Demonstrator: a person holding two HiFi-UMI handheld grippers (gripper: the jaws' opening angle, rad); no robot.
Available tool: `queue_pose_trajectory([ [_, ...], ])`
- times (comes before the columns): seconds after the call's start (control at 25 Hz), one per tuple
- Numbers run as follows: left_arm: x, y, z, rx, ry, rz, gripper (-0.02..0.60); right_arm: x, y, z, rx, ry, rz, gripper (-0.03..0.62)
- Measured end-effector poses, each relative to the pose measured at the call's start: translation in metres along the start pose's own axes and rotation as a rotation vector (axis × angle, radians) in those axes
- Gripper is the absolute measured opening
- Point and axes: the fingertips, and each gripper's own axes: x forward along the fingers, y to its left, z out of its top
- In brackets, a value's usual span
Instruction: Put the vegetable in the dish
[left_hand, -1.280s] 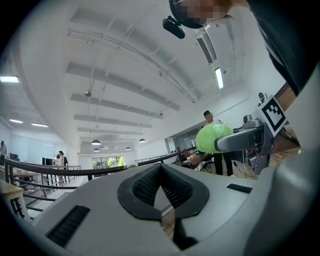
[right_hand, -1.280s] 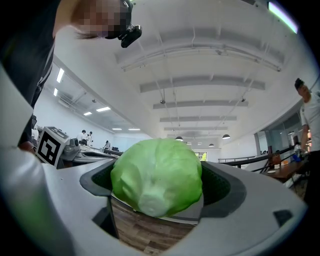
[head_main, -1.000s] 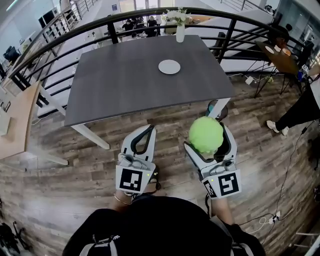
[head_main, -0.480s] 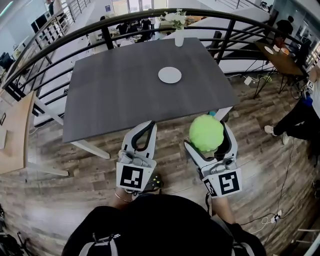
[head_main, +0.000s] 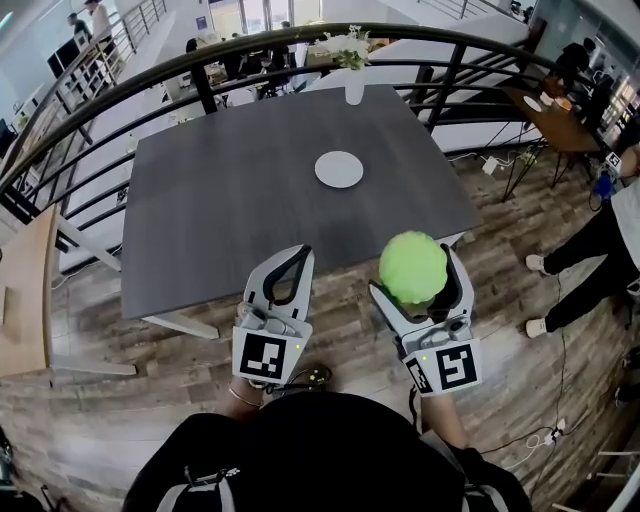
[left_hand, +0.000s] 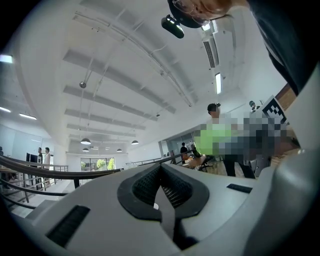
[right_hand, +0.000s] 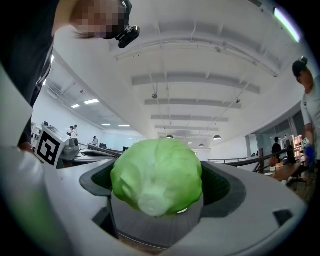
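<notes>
A round green cabbage (head_main: 412, 267) sits between the jaws of my right gripper (head_main: 418, 272), held above the wooden floor just off the near right corner of the grey table (head_main: 230, 190). In the right gripper view the cabbage (right_hand: 157, 176) fills the space between the jaws. A small white dish (head_main: 339, 169) lies on the table toward its far side. My left gripper (head_main: 293, 258) is shut and empty, hanging by the table's near edge. In the left gripper view its pads (left_hand: 161, 187) meet, pointing up toward the ceiling.
A white vase with flowers (head_main: 353, 78) stands at the table's far edge. A curved black railing (head_main: 120, 90) runs behind the table. A person's legs (head_main: 570, 270) stand at the right on the wooden floor. A light wooden bench (head_main: 25, 300) is at the left.
The table and dish have come nearer in the head view as I step toward them. Both grippers keep their pose, the cabbage still held.
</notes>
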Motion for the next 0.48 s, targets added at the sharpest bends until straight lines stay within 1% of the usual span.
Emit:
queue_pose_trajectory([
  [0.16, 0.011, 0.016, -0.003, 0.003, -0.011, -0.013, 0.000, 0.019, -0.002, -0.003, -0.001, -0.002, -0.017, 0.502],
  [0.32, 0.018, 0.032, -0.008, -0.002, -0.010, -0.003, 0.000, 0.038, -0.004, -0.006, 0.000, -0.005, -0.021, 0.502],
  [0.48, 0.027, 0.039, -0.015, 0.001, -0.003, 0.004, 0.000, 0.051, -0.010, -0.011, 0.001, -0.003, -0.013, 0.502],
])
